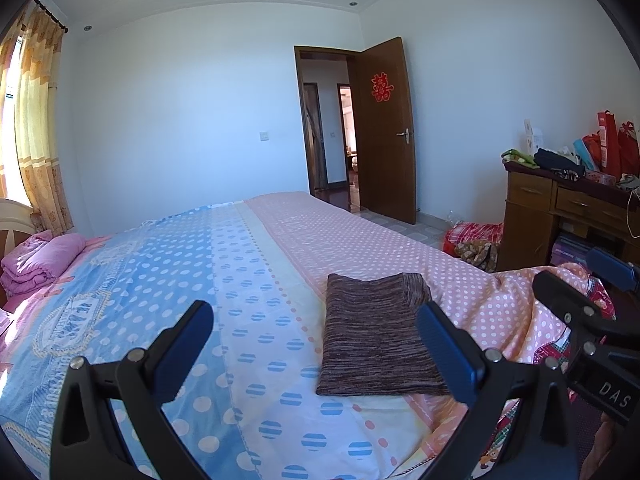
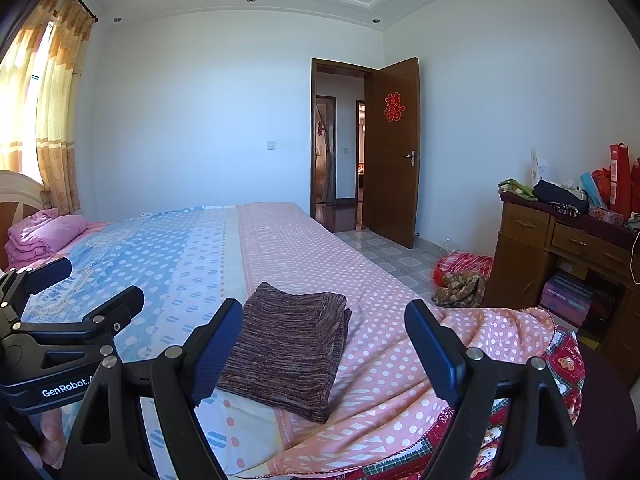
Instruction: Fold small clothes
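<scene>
A small brown-maroon knit garment (image 1: 376,336) (image 2: 288,344) lies folded into a flat rectangle on the polka-dot bedsheet (image 1: 248,280) near the front edge of the bed. My left gripper (image 1: 314,320) hovers just short of it, open, with its right finger over the garment's right edge. From the right wrist view, my right gripper (image 2: 324,320) is open too, its left finger over the garment's near left corner. Nothing is held between either pair of fingers. Each gripper shows in the other's view: the right gripper (image 1: 588,280) and the left gripper (image 2: 88,284).
A crumpled pink dotted quilt (image 1: 520,308) bunches at the bed's right edge. A folded pink blanket (image 1: 40,256) sits far left by the headboard. A cluttered wooden desk (image 1: 560,200), a red bundle on the floor (image 1: 472,236) and an open door (image 1: 384,128) are to the right.
</scene>
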Demonstrator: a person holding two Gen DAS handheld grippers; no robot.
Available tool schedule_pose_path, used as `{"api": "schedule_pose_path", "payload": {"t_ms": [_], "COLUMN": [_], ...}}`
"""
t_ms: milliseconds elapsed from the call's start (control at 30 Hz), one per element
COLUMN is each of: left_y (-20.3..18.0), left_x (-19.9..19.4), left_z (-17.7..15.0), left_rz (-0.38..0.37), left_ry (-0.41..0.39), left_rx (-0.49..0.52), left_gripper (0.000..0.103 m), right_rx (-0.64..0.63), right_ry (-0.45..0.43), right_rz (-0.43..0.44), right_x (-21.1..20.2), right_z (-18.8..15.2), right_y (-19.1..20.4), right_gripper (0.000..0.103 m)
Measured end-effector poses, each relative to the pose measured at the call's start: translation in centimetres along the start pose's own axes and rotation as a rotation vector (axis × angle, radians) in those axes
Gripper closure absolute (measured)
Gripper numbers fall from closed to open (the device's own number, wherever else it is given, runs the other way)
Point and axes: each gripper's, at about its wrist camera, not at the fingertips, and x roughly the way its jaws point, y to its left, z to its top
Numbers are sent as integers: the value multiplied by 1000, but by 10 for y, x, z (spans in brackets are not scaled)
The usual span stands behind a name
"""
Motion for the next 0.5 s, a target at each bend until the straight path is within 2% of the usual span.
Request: {"api": "schedule_pose_path", "payload": {"t_ms": [500], "left_y": [0], "left_x": [1], "left_z": [-1], "left_rz": [-5], "left_ry": [6], "left_rx": [2], "left_gripper": [0], "right_rx": [3], "right_ry": [9], "right_rz": [-3], "right_x": [0], "right_z": [-3], "right_y": [-1], "right_gripper": [19]}}
